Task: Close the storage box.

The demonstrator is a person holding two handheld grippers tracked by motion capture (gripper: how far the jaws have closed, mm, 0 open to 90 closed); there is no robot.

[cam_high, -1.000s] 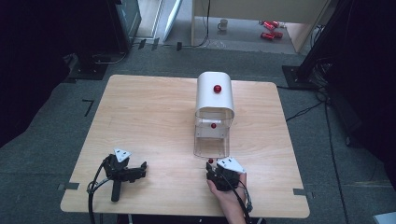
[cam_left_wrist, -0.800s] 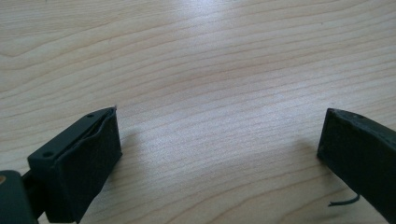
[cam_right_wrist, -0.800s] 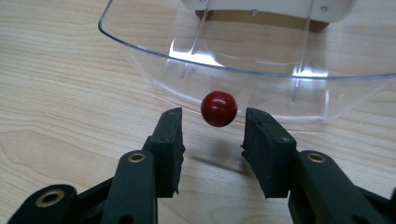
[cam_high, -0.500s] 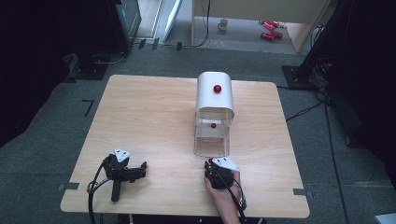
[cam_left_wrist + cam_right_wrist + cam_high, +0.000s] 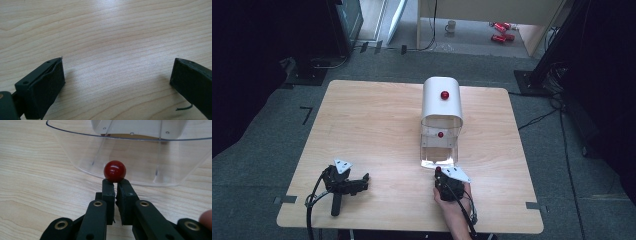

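Right claw at the clear bin, left claw lying free on the tabletop.

High view: the left claw (image 5: 362, 181) lies unheld near the tabletop's (image 5: 372, 125) left corner; a hand (image 5: 452, 200) holds the right claw (image 5: 438, 172) just near of the bin (image 5: 439, 145) under a white hood (image 5: 442, 100). Left gripper view: jaws released, wide apart over bare wood. Right gripper view: jaws clenched, a red ball (image 5: 114, 171) at their tips, touching the bin wall.

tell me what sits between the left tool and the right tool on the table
Nothing: in the high view only bare table lies between the left tool, lying unheld, and the right tool, held in a hand by the clear bin.
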